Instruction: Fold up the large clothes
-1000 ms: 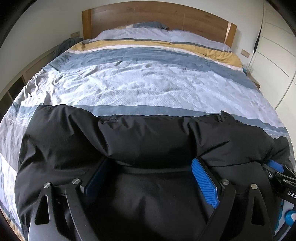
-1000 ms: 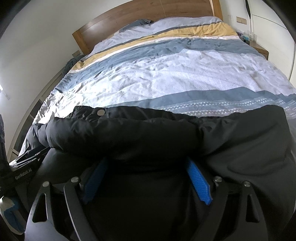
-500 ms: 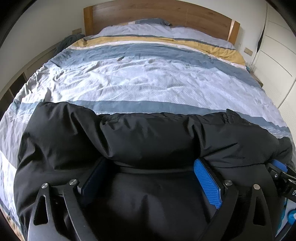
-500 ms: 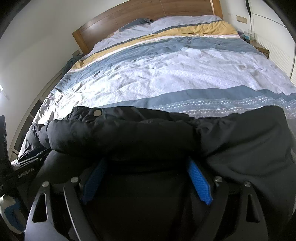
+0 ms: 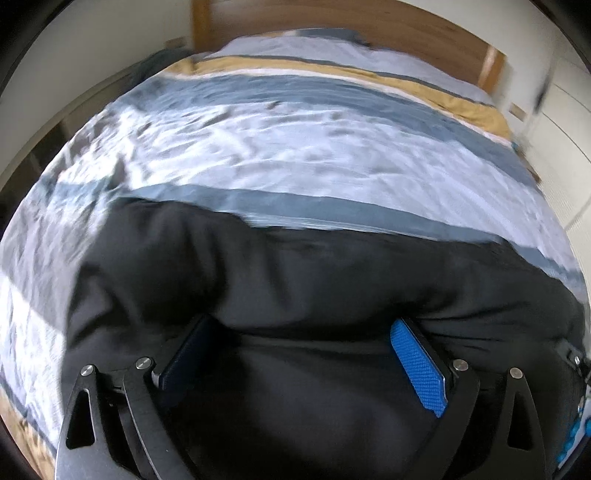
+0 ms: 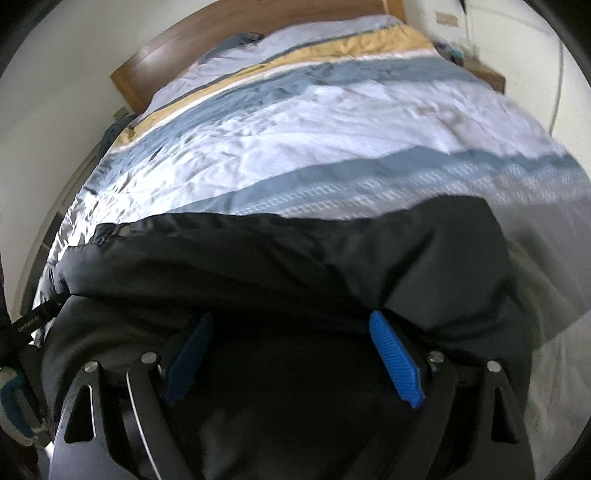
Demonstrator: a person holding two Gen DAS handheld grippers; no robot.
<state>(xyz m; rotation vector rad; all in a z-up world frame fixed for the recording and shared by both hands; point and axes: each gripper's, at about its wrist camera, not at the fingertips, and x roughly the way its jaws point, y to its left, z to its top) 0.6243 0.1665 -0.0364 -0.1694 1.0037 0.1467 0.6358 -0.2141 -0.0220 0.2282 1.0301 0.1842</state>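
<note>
- While both views blur at their edges, a black padded jacket (image 5: 314,280) lies bunched across the foot of a bed (image 5: 295,155), filling the lower half of each picture from 3 o'clock round to 9 o'clock.
- Left hand-held gripper (image 5: 301,354): its two blue-padded fingers (image 5: 417,365) stand wide apart, with a thick roll of the jacket draped over their tips and dark fabric filling the gap between them; they are spread, not pinching.
- Right hand-held gripper (image 6: 291,350): likewise spread, its fingers (image 6: 393,360) set apart under a fold of the jacket (image 6: 295,266), fabric lying between and over them.
- A round snap button (image 6: 123,231) shows on the jacket's far edge at about 10 o'clock in the right wrist view.
- Part of the left tool (image 6: 33,321) appears at 9 o'clock in the right wrist view, touching the jacket's edge.
- Beyond the jacket, toward 12 o'clock, the bed's striped cover (image 6: 314,122) runs in white, grey-blue and mustard bands up to a wooden headboard (image 5: 369,18).
- White wardrobe panels (image 5: 569,122) stand at 2 o'clock in the left wrist view.
</note>
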